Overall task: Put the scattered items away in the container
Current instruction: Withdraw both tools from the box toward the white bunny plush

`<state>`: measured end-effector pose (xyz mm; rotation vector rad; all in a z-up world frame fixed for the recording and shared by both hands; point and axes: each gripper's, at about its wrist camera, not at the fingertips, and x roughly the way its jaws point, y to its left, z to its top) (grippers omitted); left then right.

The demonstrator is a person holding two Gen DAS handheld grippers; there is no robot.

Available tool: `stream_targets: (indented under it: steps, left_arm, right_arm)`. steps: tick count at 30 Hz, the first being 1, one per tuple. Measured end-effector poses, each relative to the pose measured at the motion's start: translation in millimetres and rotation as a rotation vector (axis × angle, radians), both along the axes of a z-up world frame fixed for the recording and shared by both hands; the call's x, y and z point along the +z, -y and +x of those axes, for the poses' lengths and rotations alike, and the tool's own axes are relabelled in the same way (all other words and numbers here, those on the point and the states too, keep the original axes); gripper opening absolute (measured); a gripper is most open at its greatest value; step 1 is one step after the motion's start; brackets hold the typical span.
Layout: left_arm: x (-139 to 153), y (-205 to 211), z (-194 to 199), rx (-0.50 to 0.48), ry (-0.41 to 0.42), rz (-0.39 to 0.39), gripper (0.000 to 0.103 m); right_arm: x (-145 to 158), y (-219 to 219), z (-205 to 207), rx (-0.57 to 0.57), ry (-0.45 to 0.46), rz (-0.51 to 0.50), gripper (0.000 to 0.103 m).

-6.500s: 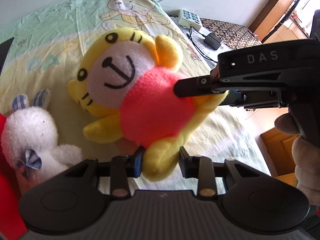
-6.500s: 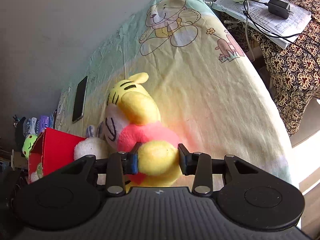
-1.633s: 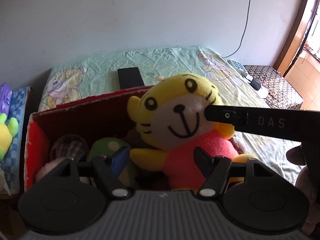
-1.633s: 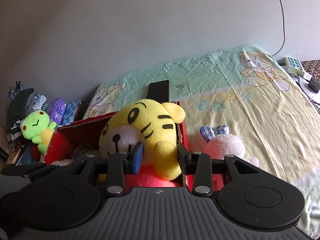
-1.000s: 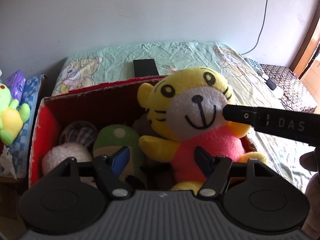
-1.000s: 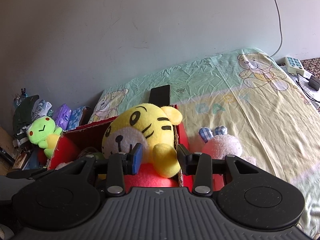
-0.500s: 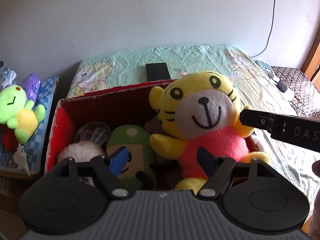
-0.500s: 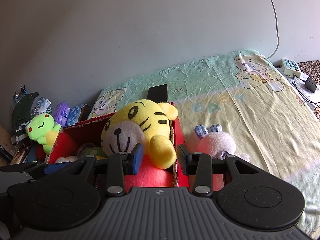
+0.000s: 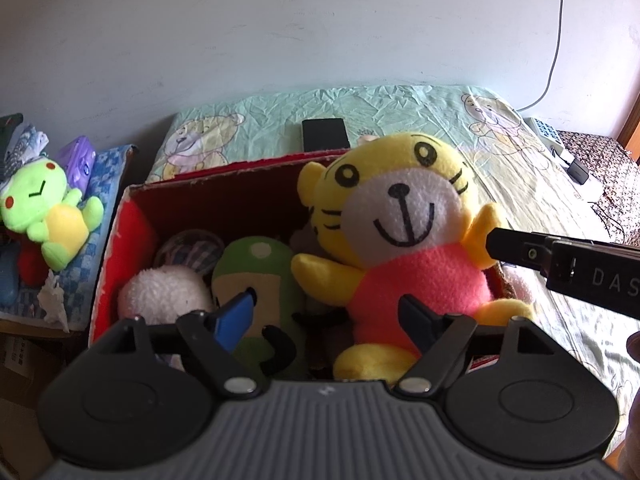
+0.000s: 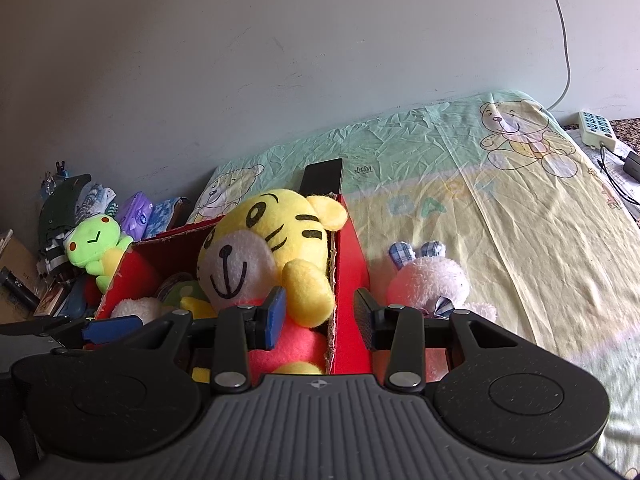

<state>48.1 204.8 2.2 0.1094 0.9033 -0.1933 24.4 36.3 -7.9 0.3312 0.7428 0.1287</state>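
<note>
A yellow tiger plush in a pink shirt (image 9: 404, 248) sits upright at the right end of the red cardboard box (image 9: 224, 192), also in the right wrist view (image 10: 264, 256). My left gripper (image 9: 328, 316) is open above the box, touching nothing. My right gripper (image 10: 320, 312) is open, its fingers either side of the box's right wall (image 10: 352, 276), clear of the tiger's arm. It shows from the side in the left wrist view (image 9: 560, 264). A white bunny plush (image 10: 432, 280) lies on the bed right of the box.
Inside the box lie a green plush (image 9: 256, 280), a white fluffy toy (image 9: 164, 296) and a plaid ball (image 9: 192, 252). A black phone (image 10: 324, 176) lies on the bedsheet behind the box. A green frog plush (image 9: 44, 212) sits on clutter to the left. A power strip (image 10: 596, 128) is far right.
Both grippers brought the tiger from the bed into the box. The left let go first; the right has now opened off its arm, and both have drawn back.
</note>
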Motion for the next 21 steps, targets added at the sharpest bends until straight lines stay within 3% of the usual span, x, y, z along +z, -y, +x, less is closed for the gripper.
stream_targets:
  steps: [21]
  left_arm:
    - [10,49,-8,0.151,0.018,0.042,0.081]
  right_arm:
    - [-6,53,7,0.136,-0.041,-0.005,0.041]
